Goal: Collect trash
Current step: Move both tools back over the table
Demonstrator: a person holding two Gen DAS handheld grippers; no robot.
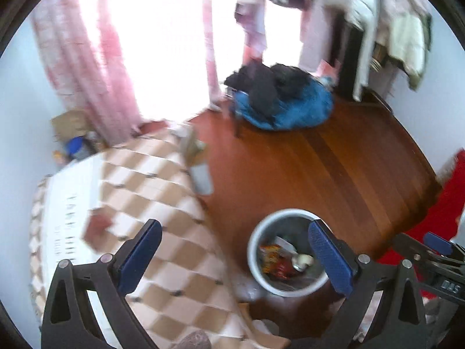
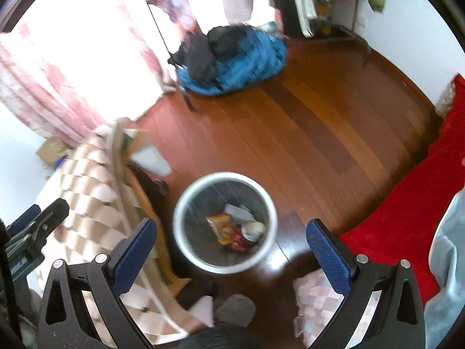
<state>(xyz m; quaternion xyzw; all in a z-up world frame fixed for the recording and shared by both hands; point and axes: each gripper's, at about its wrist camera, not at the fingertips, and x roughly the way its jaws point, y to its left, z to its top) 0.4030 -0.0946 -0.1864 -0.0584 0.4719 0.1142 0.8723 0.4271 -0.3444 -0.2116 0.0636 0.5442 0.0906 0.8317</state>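
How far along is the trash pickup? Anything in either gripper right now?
Done: the bin on the wood floor already holds an orange snack wrapper, a roundish pale item and other scraps. In hand: nothing; the left gripper and right gripper are both open and empty. Left: the blur hides any trash outside the bin, so scan the checkered bedspread and floor.

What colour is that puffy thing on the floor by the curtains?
Blue puffy jacket, with black clothes piled on top. Right wrist view shows it best.

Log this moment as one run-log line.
left gripper: open, empty | right gripper: open, empty | bin: on floor, wrappers inside
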